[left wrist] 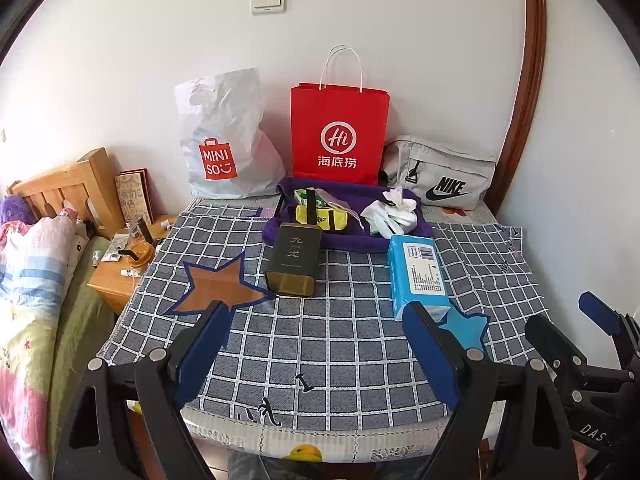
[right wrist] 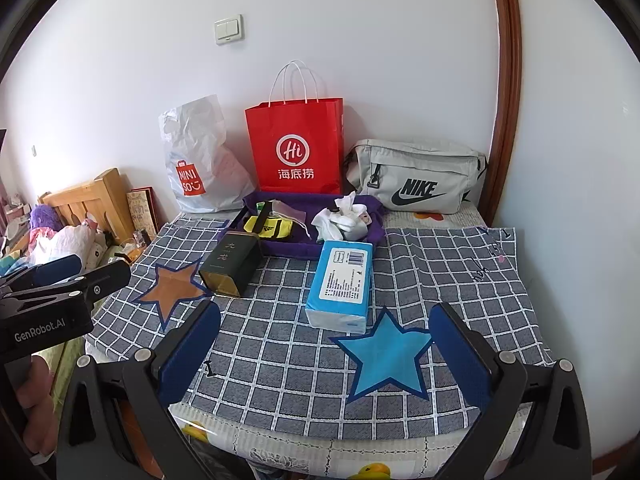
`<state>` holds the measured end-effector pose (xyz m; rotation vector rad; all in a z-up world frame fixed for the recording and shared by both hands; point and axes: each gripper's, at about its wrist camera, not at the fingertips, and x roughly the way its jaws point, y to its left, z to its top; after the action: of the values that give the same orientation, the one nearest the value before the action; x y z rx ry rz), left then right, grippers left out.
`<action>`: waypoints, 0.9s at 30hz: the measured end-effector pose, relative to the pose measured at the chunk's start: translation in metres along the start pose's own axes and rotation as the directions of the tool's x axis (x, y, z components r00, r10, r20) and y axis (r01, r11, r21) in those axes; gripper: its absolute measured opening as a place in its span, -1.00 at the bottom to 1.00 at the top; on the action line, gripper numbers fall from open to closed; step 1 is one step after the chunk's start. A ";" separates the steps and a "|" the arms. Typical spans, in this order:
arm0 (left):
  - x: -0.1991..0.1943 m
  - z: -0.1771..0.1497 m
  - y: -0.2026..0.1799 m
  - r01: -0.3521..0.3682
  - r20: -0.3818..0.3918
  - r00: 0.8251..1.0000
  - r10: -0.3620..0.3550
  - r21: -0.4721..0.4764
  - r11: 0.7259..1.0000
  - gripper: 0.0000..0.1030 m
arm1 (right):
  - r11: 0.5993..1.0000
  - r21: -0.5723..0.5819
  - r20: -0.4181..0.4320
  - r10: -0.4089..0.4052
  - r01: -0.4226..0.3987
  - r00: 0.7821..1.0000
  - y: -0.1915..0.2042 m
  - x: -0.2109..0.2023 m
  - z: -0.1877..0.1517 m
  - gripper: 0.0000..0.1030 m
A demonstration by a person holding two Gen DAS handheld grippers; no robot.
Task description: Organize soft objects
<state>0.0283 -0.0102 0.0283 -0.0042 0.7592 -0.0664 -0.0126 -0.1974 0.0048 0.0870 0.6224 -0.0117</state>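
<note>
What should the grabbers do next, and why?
Probably move the right gripper forward to the tissue pack. Both grippers are open and empty, and that soft pack lies nearest, just beyond the blue star, outside the purple tray.

A home bedroom. A bed (left wrist: 24, 280) with patterned bedding and a wooden headboard (left wrist: 68, 188) stands beside a cluttered wooden nightstand (left wrist: 114, 280). Shopping bags, a white Miniso bag (left wrist: 218, 140) and a red paper bag (left wrist: 338, 132), lean against the plain white wall under a light switch (left wrist: 268, 0), next to a grey Nike bag (left wrist: 440, 176).
</note>
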 end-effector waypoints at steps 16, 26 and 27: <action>-0.001 0.002 0.004 0.005 -0.001 1.000 -0.005 0.007 1.000 0.71 | 1.000 0.007 0.002 0.001 -0.001 1.000 -0.004 -0.002 0.001 0.99; -0.001 0.003 0.008 0.002 -0.003 1.000 -0.002 0.007 1.000 0.71 | 1.000 0.004 0.003 0.016 -0.016 1.000 -0.003 -0.004 0.001 0.99; -0.001 0.003 0.008 0.003 -0.003 1.000 -0.003 0.007 1.000 0.71 | 1.000 0.003 0.004 0.016 -0.016 1.000 -0.003 -0.004 0.001 0.99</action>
<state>0.0303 -0.0022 0.0309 0.0019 0.7618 -0.0718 -0.0153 -0.2005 0.0081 0.0951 0.6178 0.0021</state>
